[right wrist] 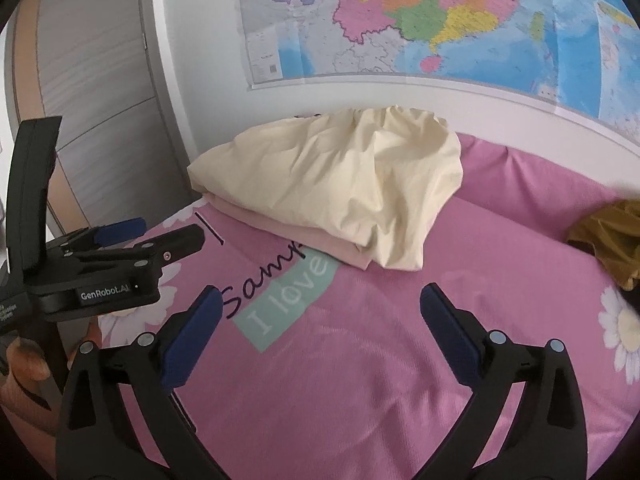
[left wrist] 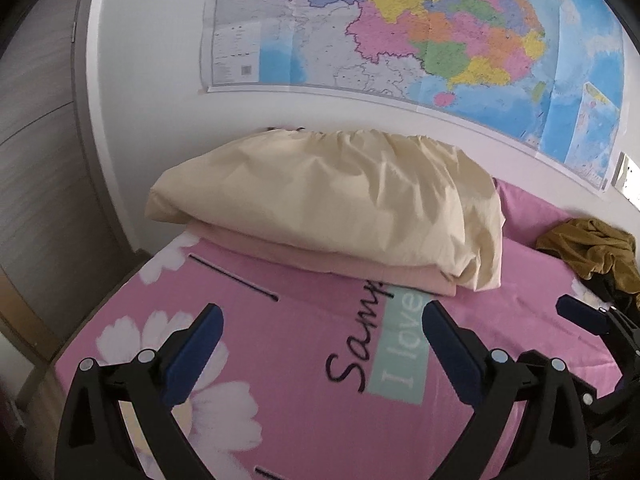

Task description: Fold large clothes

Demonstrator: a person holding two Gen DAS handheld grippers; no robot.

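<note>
Tools (left wrist: pixel 322 322) (right wrist: pixel 320 304) open above bedsheet (right wrist: pixel 360 360).

Left tongs (left wrist: pixel 322 322) and right tongs (right wrist: pixel 320 304) both gape wide, empty.

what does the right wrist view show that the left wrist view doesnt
Only the right wrist view shows the left gripper from the side, with its printed label, and an orange patch at the lower left that is too blurred to identify.

Only the left wrist view shows a black line printed on the bedsheet near the bottom edge, and just the tip of the right gripper at the right.

Both show open, empty jaws, the folded cream cloth on a folded peach cloth, the crumpled mustard garment, the "I love" patch and the wall map.
</note>
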